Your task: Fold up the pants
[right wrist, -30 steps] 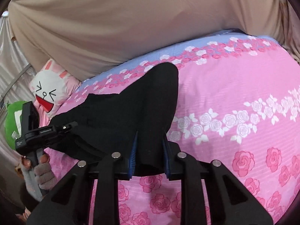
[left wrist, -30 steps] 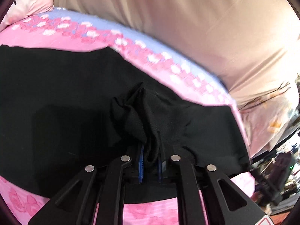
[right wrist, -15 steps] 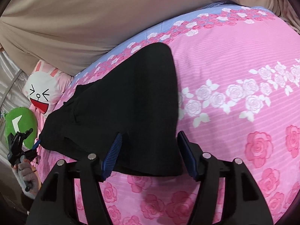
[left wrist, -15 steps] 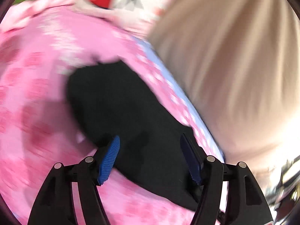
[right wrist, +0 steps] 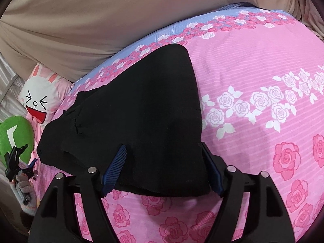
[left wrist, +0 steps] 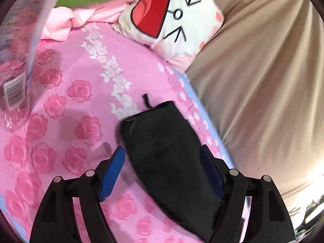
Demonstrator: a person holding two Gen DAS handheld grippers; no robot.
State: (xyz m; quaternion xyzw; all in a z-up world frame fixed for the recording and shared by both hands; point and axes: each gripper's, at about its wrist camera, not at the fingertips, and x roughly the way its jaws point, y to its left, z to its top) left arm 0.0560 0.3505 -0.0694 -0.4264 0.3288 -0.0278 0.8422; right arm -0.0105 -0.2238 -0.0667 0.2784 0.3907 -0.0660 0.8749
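Note:
Black pants (right wrist: 141, 109) lie folded on the pink rose-patterned bed sheet (right wrist: 253, 64). In the left wrist view the pants (left wrist: 166, 151) show as a dark folded slab with a drawstring at the far end. My left gripper (left wrist: 164, 162) is open, its blue pads on either side of the pants' near part, holding nothing. My right gripper (right wrist: 164, 162) is open too, its pads straddling the near edge of the pants. The left gripper also shows far left in the right wrist view (right wrist: 16, 162).
A white bunny-face pillow (left wrist: 172, 18) and a green cushion (right wrist: 14, 137) sit at the head of the bed. Beige fabric (right wrist: 101, 16) hangs behind the bed. A clear plastic item with a barcode (left wrist: 14, 60) is at the left.
Both grippers let go of the pants and opened. The left gripper swung toward the pillow end; the right drew back slightly. The pants now lie flat.

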